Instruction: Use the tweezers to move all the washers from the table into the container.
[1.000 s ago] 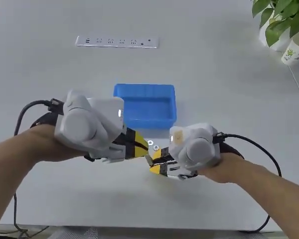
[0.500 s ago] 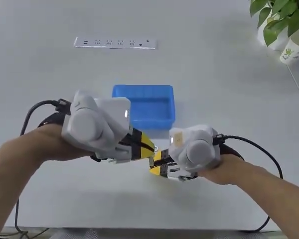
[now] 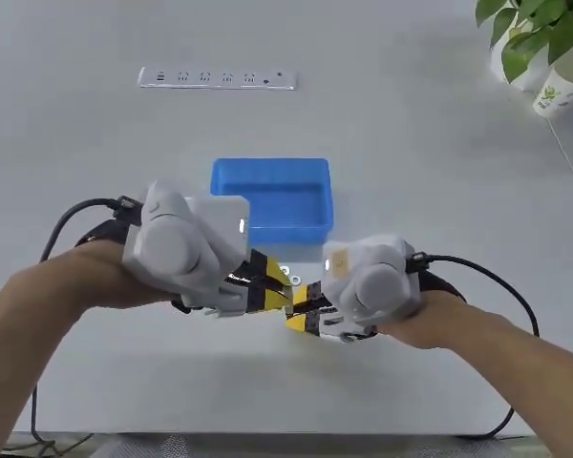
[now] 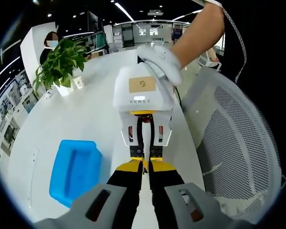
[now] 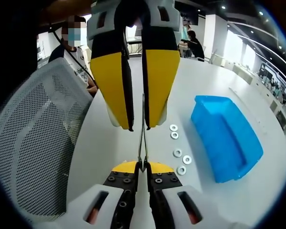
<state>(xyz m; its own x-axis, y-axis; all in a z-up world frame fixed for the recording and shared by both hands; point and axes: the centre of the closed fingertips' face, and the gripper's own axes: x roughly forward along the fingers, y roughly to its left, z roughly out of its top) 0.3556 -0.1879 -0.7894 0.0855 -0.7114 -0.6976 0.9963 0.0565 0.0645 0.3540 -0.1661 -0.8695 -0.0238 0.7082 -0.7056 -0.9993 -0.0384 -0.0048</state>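
My right gripper (image 5: pixel 139 167) is shut on a thin pair of metal tweezers (image 5: pixel 143 143) that run straight up from its yellow tips. The left gripper (image 5: pixel 138 126) comes in from the top and its yellow jaws close around the tweezers' far end. In the head view the left gripper (image 3: pixel 279 292) and the right gripper (image 3: pixel 294 310) meet tip to tip in front of the blue container (image 3: pixel 272 164). Several washers (image 5: pixel 178 152) lie loose on the white table beside the container (image 5: pixel 219 143); two washers (image 3: pixel 290 277) peek out just behind the jaws.
A white power strip (image 3: pixel 217 79) lies at the back of the table and a potted plant (image 3: pixel 540 43) stands at the back right corner. Black cables trail from both grippers. A mesh chair (image 5: pixel 33 143) is behind the table's near edge.
The left gripper has moved right and toward the right gripper, so their jaws now meet. The right gripper has barely moved. The camera has tilted slightly.
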